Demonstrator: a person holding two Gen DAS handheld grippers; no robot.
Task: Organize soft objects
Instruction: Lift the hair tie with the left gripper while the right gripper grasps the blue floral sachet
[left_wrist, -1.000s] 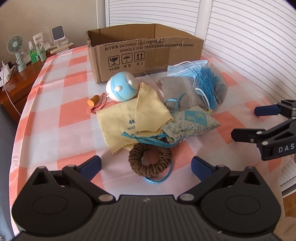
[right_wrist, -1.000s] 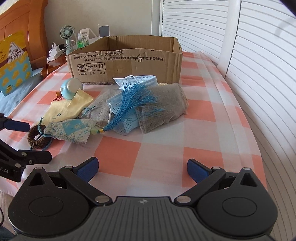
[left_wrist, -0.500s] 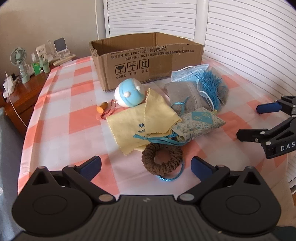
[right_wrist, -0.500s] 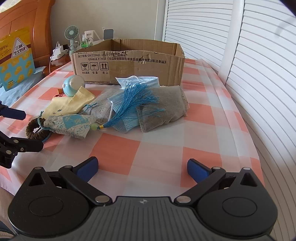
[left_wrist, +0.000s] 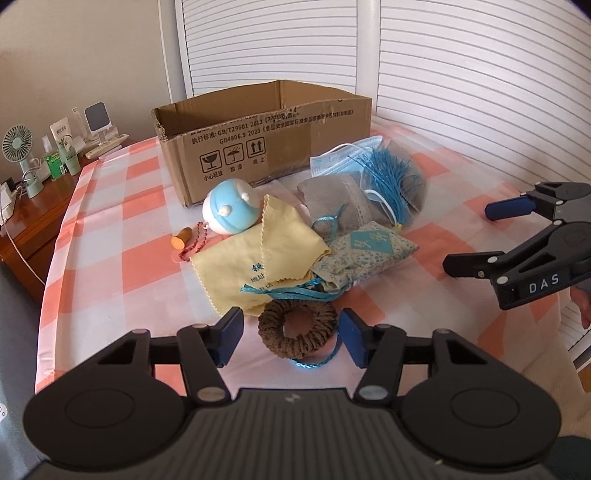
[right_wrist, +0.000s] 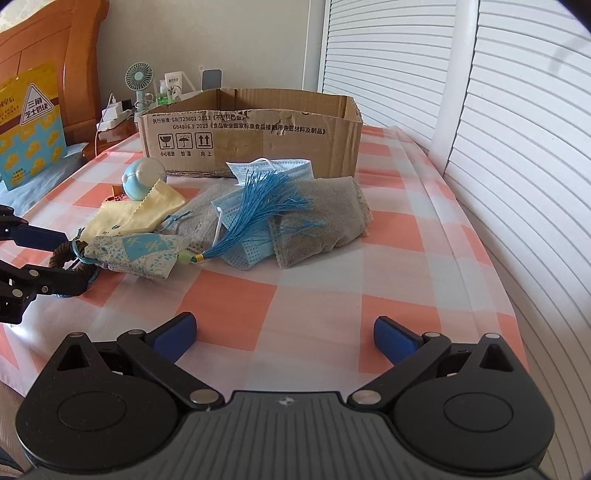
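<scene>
Soft objects we saw heaped on the checked tablecloth (left_wrist: 110, 236) before the cardboard box (left_wrist: 266, 125), grey pouch (right_wrist: 325, 218), yellow cloth (left_wrist: 258, 258), floral sachet (left_wrist: 365, 254), brown scrunchie (left_wrist: 297, 328) between our spread left gripper (left_wrist: 291, 336), right gripper (right_wrist: 284, 334) spread, holding nothing.

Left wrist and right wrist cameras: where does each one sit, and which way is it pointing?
Left wrist: on the left gripper, facing the cardboard box; its open fingers flank the brown hair tie; the right gripper shows at right.
Right wrist: on the right gripper, open over bare tablecloth, facing the same box; the left gripper enters at left.
Shared: box, blue tassel, floral sachet.
</scene>
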